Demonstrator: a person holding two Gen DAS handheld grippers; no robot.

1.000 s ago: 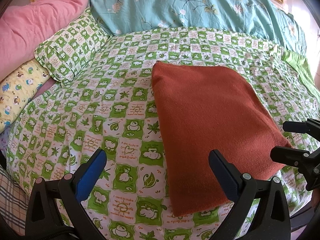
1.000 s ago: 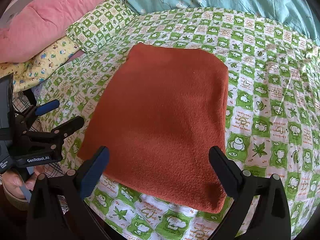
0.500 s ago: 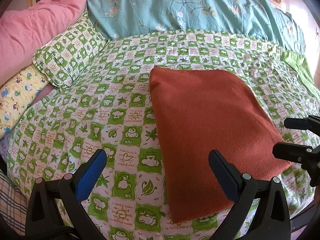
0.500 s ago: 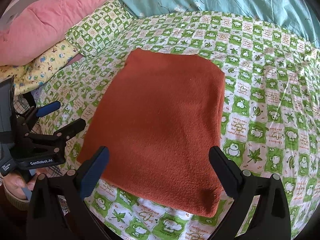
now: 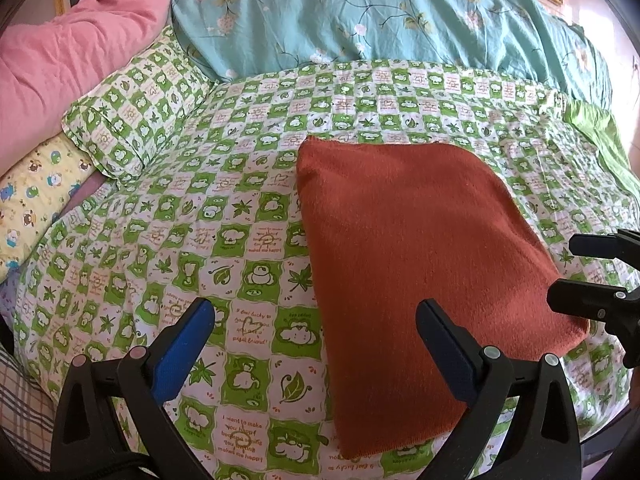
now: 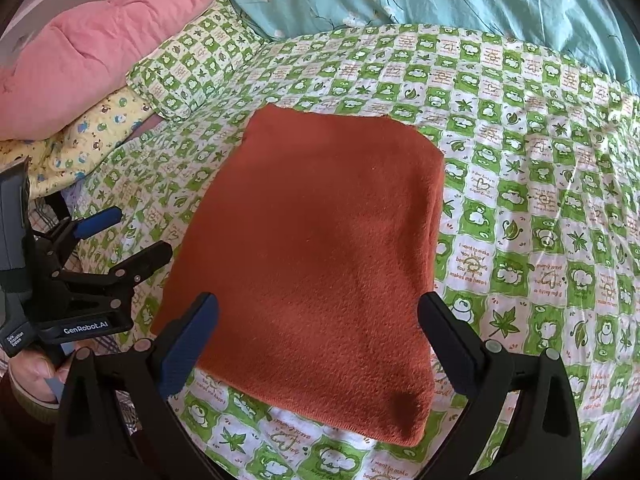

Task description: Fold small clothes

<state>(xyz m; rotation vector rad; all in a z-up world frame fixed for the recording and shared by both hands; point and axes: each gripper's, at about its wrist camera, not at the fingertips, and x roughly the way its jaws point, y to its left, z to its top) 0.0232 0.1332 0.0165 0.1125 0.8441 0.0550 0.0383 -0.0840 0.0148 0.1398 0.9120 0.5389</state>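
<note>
A rust-orange cloth [image 5: 420, 264] lies folded into a flat rectangle on the green-and-white checked bedsheet [image 5: 240, 216]. My left gripper [image 5: 316, 324] hangs open above the sheet just left of the cloth's near-left edge, holding nothing. In the right wrist view the same cloth [image 6: 320, 256] fills the middle, and my right gripper [image 6: 320, 320] stands open above its near edge, also empty. The right gripper [image 5: 600, 280] shows at the cloth's right corner in the left wrist view. The left gripper [image 6: 104, 248] appears beside the cloth's left edge in the right wrist view.
A pink quilt [image 5: 68, 60] and a teal floral quilt [image 5: 380, 16] lie bunched at the far side. A green checked pillow [image 5: 132, 112] and a yellow patterned pillow [image 5: 36, 192] sit at the left. A hand [image 6: 32, 372] grips the left gripper's handle.
Both grippers have drawn back a little from the cloth, staying open. The cloth lies as before.
</note>
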